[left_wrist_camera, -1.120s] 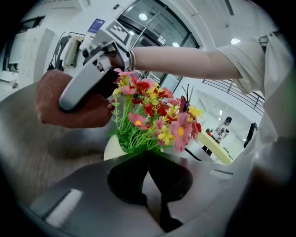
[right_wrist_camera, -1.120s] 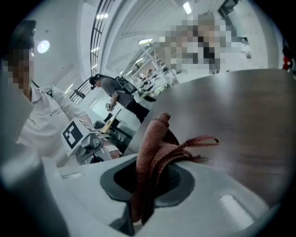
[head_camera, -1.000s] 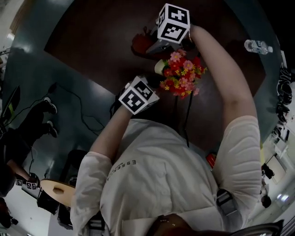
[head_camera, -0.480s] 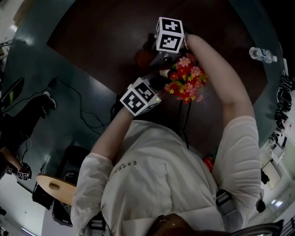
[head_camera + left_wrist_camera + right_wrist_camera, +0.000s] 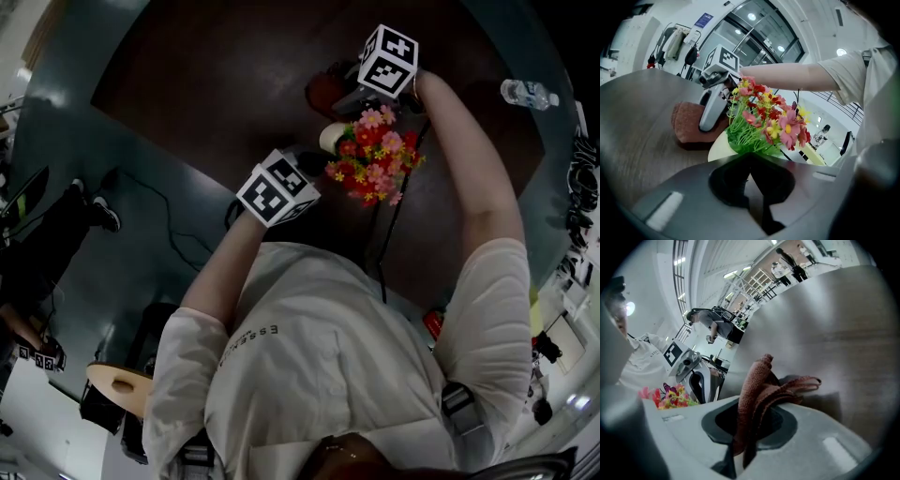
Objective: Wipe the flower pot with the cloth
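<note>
We see the flower pot (image 5: 329,138) standing upright on the dark brown tabletop (image 5: 206,75); its cream rim shows beside the bunch of red, pink and yellow flowers (image 5: 375,155) that fills it and leans toward us.

Our left gripper (image 5: 750,168) meets the pot from the near side; its fingers are drawn together with no gap between them, and their tips sit right at the cream rim, under the green leaves; whether they pinch the rim itself we cannot tell.

Our right gripper (image 5: 744,427) is on the far side of the pot, angled down toward the tabletop; its fingers are clamped on the reddish-brown cloth (image 5: 761,380), which bunches up out of them in thick folds, one loop hanging out to the side over the wood.

From the left gripper view the cloth rests as a wad on the tabletop just beside the pot, behind the flowers, with the right gripper's tip pressed into it; we cannot tell whether the cloth touches the pot's wall there.

From the head view the two marker cubes sit on either side of the flowers, the left one nearer our body, the right one farther out; a clear water bottle (image 5: 527,94) lies well apart to the right; a dark cable (image 5: 384,234) runs from under the flowers back toward us.
</note>
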Demonstrator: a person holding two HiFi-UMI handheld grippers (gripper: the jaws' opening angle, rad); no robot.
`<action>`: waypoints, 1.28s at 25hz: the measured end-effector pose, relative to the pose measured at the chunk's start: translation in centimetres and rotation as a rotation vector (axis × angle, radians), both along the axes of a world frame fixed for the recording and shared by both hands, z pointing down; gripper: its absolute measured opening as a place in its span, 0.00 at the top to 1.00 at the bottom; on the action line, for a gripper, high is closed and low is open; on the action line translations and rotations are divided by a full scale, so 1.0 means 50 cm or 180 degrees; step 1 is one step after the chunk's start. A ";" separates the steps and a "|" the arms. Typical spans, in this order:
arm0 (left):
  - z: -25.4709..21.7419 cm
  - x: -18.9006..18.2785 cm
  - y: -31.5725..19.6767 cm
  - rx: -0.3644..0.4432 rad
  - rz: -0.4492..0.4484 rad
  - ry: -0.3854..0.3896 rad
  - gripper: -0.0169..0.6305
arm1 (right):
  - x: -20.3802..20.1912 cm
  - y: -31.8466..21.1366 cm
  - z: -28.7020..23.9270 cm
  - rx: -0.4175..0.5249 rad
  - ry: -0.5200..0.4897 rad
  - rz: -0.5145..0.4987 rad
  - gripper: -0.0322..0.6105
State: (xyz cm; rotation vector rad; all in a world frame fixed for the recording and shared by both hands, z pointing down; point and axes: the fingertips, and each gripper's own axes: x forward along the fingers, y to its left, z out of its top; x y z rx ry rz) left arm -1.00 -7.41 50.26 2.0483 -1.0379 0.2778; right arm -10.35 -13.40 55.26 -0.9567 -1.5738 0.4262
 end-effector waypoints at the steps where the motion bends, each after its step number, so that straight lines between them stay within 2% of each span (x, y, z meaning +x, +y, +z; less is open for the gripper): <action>1: -0.001 0.000 0.000 0.0010 0.0037 -0.0037 0.95 | 0.010 -0.011 0.001 0.0048 0.0030 0.0021 0.87; 4: -0.001 0.000 0.003 0.0051 0.0098 -0.0165 0.95 | 0.013 -0.023 -0.005 0.0169 -0.0054 0.0007 0.87; 6: -0.003 -0.001 0.005 0.0035 0.0084 -0.0157 0.95 | -0.008 -0.010 -0.020 0.0129 -0.0204 0.0021 0.87; 10: -0.007 -0.002 0.003 0.0005 0.0041 -0.0098 0.95 | -0.052 0.062 -0.067 -0.0302 -0.0394 -0.0004 0.87; 13: -0.006 0.000 0.002 0.0007 0.0061 -0.0108 0.95 | -0.051 0.110 -0.094 -0.0681 -0.0406 -0.0176 0.87; 15: -0.007 -0.001 0.002 0.0010 0.0058 -0.0109 0.95 | -0.045 0.126 -0.096 -0.0806 -0.0378 -0.0247 0.87; 19: -0.009 -0.004 0.002 0.0018 0.0015 -0.0084 0.95 | -0.034 0.123 -0.065 -0.0700 -0.0270 -0.0282 0.87; 22: -0.005 -0.013 0.006 0.0018 0.0044 -0.0096 0.95 | -0.033 0.096 -0.043 -0.0559 -0.0238 -0.0177 0.87; 27: -0.007 -0.013 0.005 -0.0008 0.0146 -0.0114 0.95 | -0.005 0.014 -0.026 -0.0289 -0.0276 0.0242 0.87; 32: -0.003 -0.015 0.007 -0.0011 0.0176 -0.0190 0.95 | 0.048 -0.068 -0.022 -0.0034 -0.0445 0.0823 0.87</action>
